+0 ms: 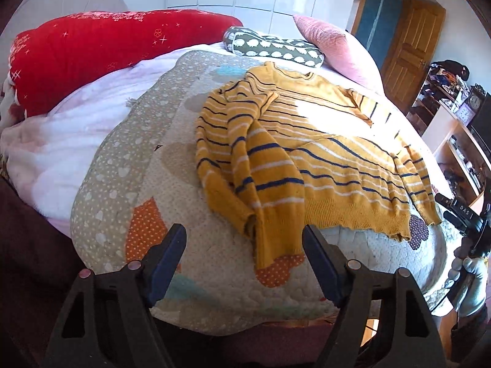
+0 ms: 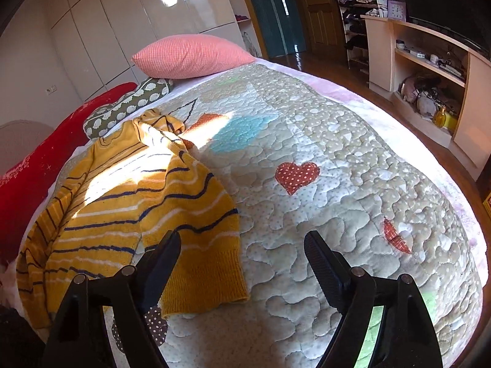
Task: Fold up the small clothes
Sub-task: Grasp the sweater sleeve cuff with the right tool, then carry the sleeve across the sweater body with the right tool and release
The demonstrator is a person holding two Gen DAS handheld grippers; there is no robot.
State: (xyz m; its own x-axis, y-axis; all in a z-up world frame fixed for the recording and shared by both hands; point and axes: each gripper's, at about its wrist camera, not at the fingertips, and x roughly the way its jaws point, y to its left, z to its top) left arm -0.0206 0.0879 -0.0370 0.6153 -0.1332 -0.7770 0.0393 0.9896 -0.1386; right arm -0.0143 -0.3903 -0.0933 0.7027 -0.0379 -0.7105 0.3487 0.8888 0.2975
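Note:
A yellow sweater (image 1: 322, 159) with navy and white stripes lies spread on the patchwork quilt (image 1: 129, 159) of a bed. One sleeve is folded across its body, with the cuff toward me. My left gripper (image 1: 244, 233) hovers open above the quilt's near edge; that cuff shows between its fingers, untouched. In the right wrist view the sweater (image 2: 138, 208) lies to the left and its other sleeve hangs toward the bed's edge. My right gripper (image 2: 242, 237) is open above the quilt (image 2: 337, 184), just right of the sleeve, and holds nothing.
A red blanket (image 1: 92, 55), a green patterned cushion (image 1: 276, 46) and a pink pillow (image 2: 190, 55) lie at the head of the bed. Open shelves (image 2: 429, 70) with clutter and a wooden door (image 1: 408, 43) stand beyond the bed. A gloved hand (image 1: 468, 282) shows at the right edge.

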